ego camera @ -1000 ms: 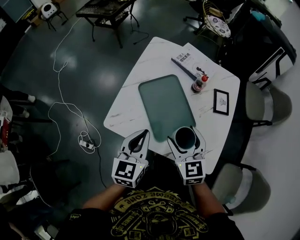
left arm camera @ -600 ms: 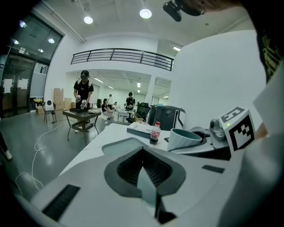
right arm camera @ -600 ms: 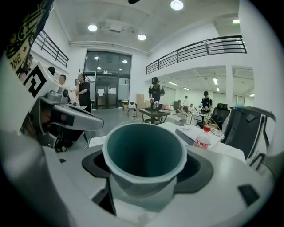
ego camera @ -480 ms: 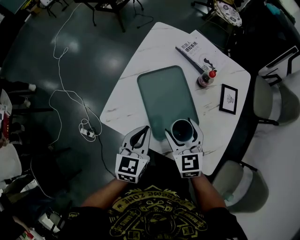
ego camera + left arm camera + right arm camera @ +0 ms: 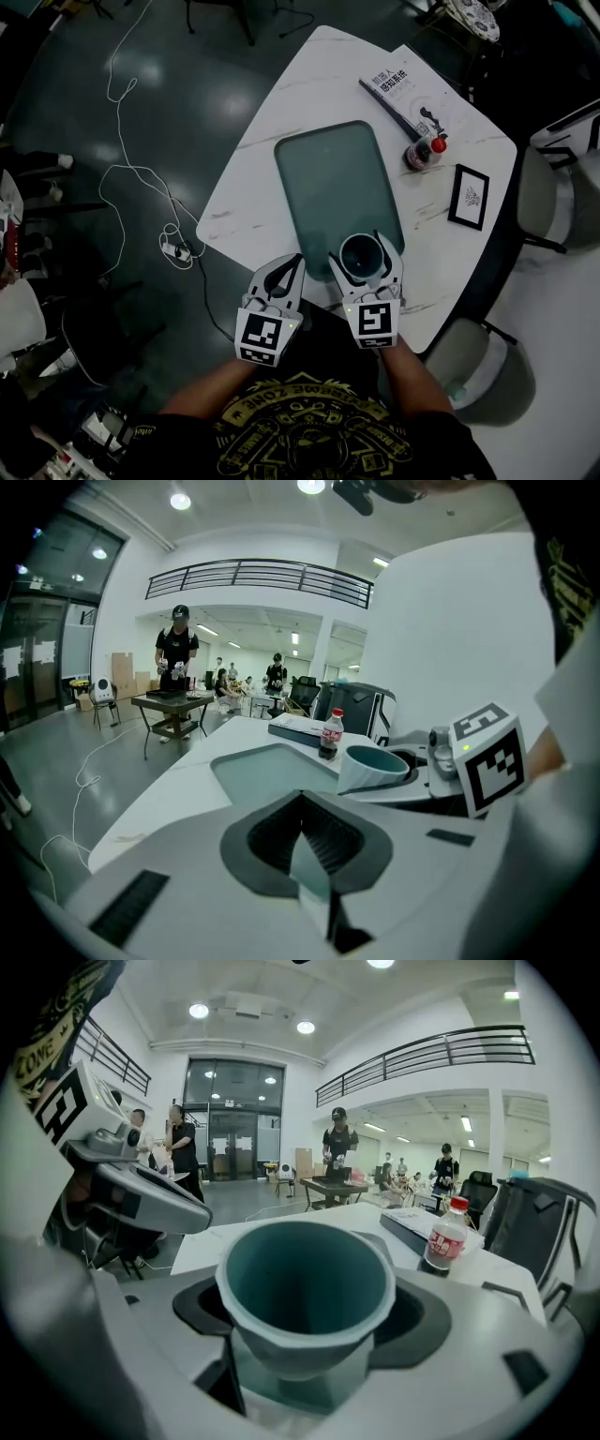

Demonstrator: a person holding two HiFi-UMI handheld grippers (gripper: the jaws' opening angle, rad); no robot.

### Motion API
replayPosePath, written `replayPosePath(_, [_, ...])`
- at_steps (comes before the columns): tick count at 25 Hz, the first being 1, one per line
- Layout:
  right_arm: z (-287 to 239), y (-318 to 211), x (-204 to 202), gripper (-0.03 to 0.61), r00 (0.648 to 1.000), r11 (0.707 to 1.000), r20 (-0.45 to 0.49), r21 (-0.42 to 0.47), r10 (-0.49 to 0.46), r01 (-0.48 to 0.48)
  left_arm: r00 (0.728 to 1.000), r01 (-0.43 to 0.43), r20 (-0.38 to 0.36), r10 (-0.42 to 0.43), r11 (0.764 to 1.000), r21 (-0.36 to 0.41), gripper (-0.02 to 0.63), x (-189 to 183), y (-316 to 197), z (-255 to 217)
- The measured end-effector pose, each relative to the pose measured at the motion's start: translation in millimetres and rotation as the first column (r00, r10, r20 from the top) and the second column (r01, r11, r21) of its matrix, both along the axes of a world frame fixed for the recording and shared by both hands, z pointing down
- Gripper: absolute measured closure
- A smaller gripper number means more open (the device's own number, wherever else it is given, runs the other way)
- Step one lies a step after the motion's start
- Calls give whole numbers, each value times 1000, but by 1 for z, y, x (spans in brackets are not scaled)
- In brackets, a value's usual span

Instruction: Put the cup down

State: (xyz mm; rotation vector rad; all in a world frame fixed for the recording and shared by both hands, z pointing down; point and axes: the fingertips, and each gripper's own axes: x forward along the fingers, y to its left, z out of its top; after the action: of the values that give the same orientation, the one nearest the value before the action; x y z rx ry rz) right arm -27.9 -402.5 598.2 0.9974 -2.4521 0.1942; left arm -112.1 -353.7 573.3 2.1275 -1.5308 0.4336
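The left tool (image 5: 302, 799) points across a white counter (image 5: 178, 789), its jaws closed together with nothing between them. Just beyond them lies a shallow teal tray (image 5: 267, 771). To the right of the tray, the right tool (image 5: 380, 785) holds a teal cup (image 5: 373, 764) upright. Farther back stands a red-capped bottle (image 5: 329, 735), with a book (image 5: 295, 727) beside it.

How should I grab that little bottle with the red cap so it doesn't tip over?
Probably around its middle, just below the red cap, with the fingers level. The bottle stands upright and is round, so a squeeze from the side should suit it. Come from the tray side, because the book lies just beyond it and the picture frame on its other side.
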Motion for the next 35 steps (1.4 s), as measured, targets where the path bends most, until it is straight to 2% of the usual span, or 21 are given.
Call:
replayPosePath(11, [15, -7, -8, 192, 1000, 999, -3, 28, -24, 24, 1000, -5, 6, 5, 999, -37, 623, -2, 6, 13])
replayPosePath(22, [23, -2, -5, 192, 1000, 999, 4, 50, -21, 20, 999, 8, -36, -9, 999, -43, 623, -2, 4, 16])
replayPosePath(29, [25, 2, -1, 181, 1000, 1000, 7, 27, -7, 6, 999, 3, -54, -4, 1000, -27, 623, -3, 6, 8])
replayPosePath(35, [22, 9, 1, 144, 1000, 1000, 18, -9, 18, -18, 998, -6, -61, 6, 1000, 1, 623, -4, 9, -2])
